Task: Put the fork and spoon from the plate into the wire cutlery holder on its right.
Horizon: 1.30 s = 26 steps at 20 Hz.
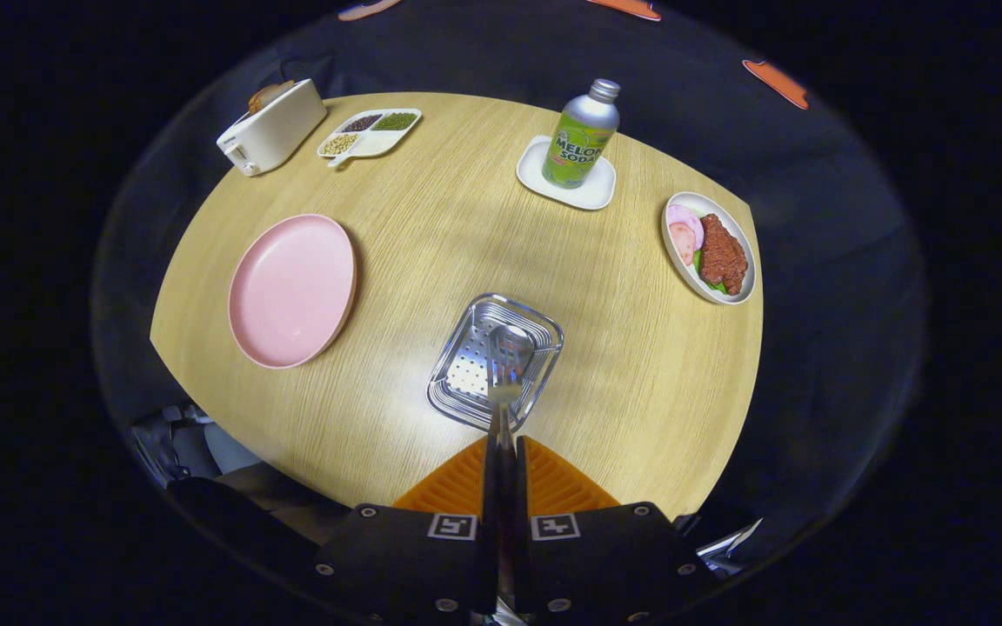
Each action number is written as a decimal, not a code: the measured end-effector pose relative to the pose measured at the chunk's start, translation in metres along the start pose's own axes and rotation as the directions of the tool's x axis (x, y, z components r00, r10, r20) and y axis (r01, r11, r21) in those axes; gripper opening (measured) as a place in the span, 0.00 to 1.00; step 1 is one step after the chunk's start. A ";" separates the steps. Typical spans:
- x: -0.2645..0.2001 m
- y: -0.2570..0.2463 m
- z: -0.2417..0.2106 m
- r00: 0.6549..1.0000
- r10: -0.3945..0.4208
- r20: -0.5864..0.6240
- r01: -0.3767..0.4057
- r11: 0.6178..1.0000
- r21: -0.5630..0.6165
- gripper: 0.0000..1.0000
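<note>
Gripper [501,452] clamped tight on spoon [508,356], hovering over wire holder [457,391] at 12 o'clock. Could've tipped out sideways if dropped crooked. Pink plate [292,291] at 10 looked empty.

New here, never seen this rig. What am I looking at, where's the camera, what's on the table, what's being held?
No robot arm: a person carries a handheld two-finger gripper. A fisheye camera on it looks forward along its orange fingers. The fingers are shut on a spoon, held over the metal cutlery holder. To the holder's left on the wooden table lies the pink plate, now empty. Beyond them: a toaster, a divided snack tray, a soda bottle on a white dish, and a plate of food.
</note>
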State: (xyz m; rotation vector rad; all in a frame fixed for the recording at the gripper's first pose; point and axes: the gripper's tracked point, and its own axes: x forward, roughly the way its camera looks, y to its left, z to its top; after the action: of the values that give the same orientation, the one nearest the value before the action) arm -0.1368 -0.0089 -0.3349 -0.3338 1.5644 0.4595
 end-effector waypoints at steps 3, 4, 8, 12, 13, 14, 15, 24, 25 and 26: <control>0.000 0.000 0.012 0.999 0.014 0.049 -0.015 1.000 0.025 0.09; -0.003 0.001 0.018 0.997 0.018 0.079 -0.021 0.999 0.034 0.09; -0.025 -0.002 0.045 0.972 0.025 0.234 -0.041 0.997 0.064 0.10; -0.059 -0.012 0.078 0.901 -0.027 0.434 -0.011 0.996 0.085 0.10; -0.071 -0.013 0.087 0.873 -0.040 0.487 -0.009 0.995 0.099 0.11; -0.085 -0.014 0.096 0.841 -0.050 0.539 -0.015 0.993 0.115 0.10; -0.099 -0.015 0.106 0.804 -0.058 0.592 -0.025 0.991 0.132 0.10; -0.226 -0.046 0.140 0.410 -0.237 0.881 -0.003 0.965 0.261 0.35; -0.238 -0.048 0.141 0.370 -0.255 0.893 0.000 0.962 0.275 0.42; -0.252 -0.051 0.143 0.324 -0.275 0.905 0.008 0.958 0.288 0.51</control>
State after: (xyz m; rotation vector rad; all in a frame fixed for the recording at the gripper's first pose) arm 0.0252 -0.0017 -0.0891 0.0304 0.3698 0.2217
